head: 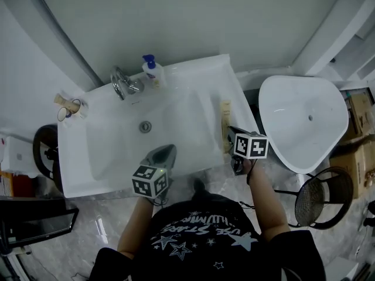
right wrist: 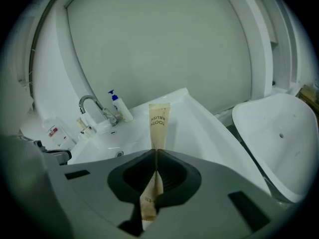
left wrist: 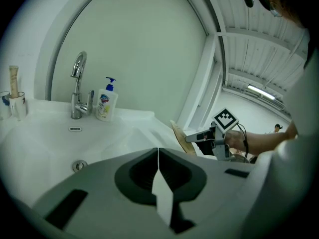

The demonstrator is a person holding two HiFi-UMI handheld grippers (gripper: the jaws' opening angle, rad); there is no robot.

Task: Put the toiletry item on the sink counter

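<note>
A flat beige toothbrush packet point(right wrist: 159, 126) is the toiletry item. My right gripper point(right wrist: 156, 156) is shut on its near end. From the head view the packet point(head: 225, 119) lies lengthwise over the right-hand ledge of the white sink counter point(head: 193, 75), with the right gripper point(head: 231, 139) just behind it at the counter's front right corner. Whether the packet touches the ledge I cannot tell. My left gripper point(head: 169, 151) hangs over the front of the basin, shut and empty; its jaws point(left wrist: 158, 151) meet in a thin line. The left gripper view shows the packet point(left wrist: 181, 137) tilted upward.
A chrome faucet point(head: 123, 84) and a pump soap bottle point(head: 152, 70) stand at the back of the sink. A cup with a tube point(head: 69, 107) stands on the left ledge. A white bowl-shaped fixture point(head: 304, 119), cardboard boxes point(head: 358, 151) and a wire stool point(head: 319, 201) are to the right.
</note>
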